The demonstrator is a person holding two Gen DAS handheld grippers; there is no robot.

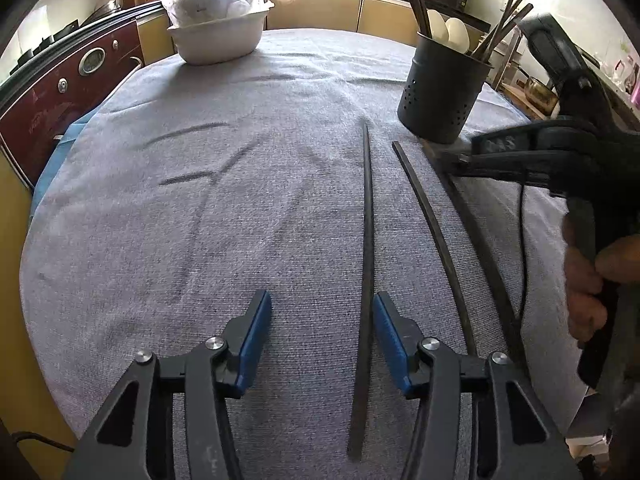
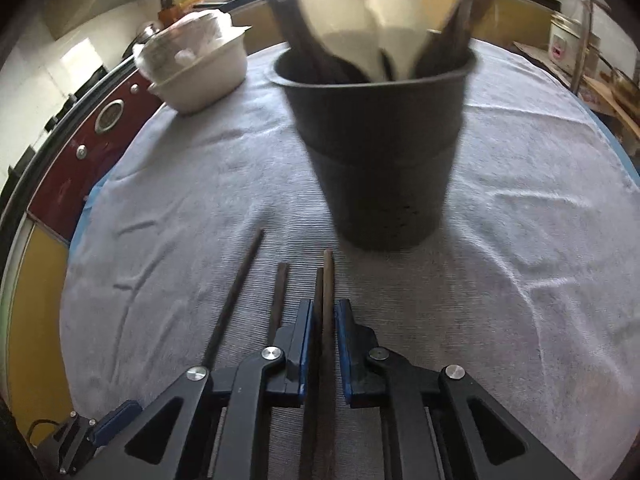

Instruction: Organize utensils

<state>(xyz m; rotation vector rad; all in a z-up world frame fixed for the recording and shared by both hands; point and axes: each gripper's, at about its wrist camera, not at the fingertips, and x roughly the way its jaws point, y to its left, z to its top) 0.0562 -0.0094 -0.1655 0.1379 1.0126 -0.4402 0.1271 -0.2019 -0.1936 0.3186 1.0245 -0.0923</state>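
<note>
Nearest the lens in the left wrist view: left gripper (image 1: pixel 322 344), blue pads (image 1: pixel 253 340) spread wide, nothing between them, low over the grey cloth (image 1: pixel 200 240). A black chopstick (image 1: pixel 366 240) lies on the cloth running toward 12 o'clock, its near part just inside the right pad. Second chopstick (image 1: pixel 434 232) lies beside it toward 1 o'clock, apart from it. A third dark stick further right sits under the right gripper's nose, blurred.

Right wrist view: right gripper (image 2: pixel 323 320), jaws nearly closed around a brownish chopstick (image 2: pixel 327 280) that pokes out toward 12 o'clock; a thinner dark line beside it may be its shadow or another stick, cannot tell. Whether the pads actually pinch it is unclear, small gaps show either side. View is motion-blurred.

Black perforated utensil holder (image 1: pixel 444 88) stands at 1 o'clock in the left view, dead ahead at 12 in the right view, already holding chopsticks and white spoons (image 1: pixel 456 34). White lidded dish (image 1: pixel 218 36) at 11 o'clock, not involved.

Step judged: picking loose chopsticks off the cloth, right one being taken. Next move likely calls for a firm squeeze, lift, tip the stick upright, drop it over the holder rim. Two or more sticks remain on the cloth.
</note>
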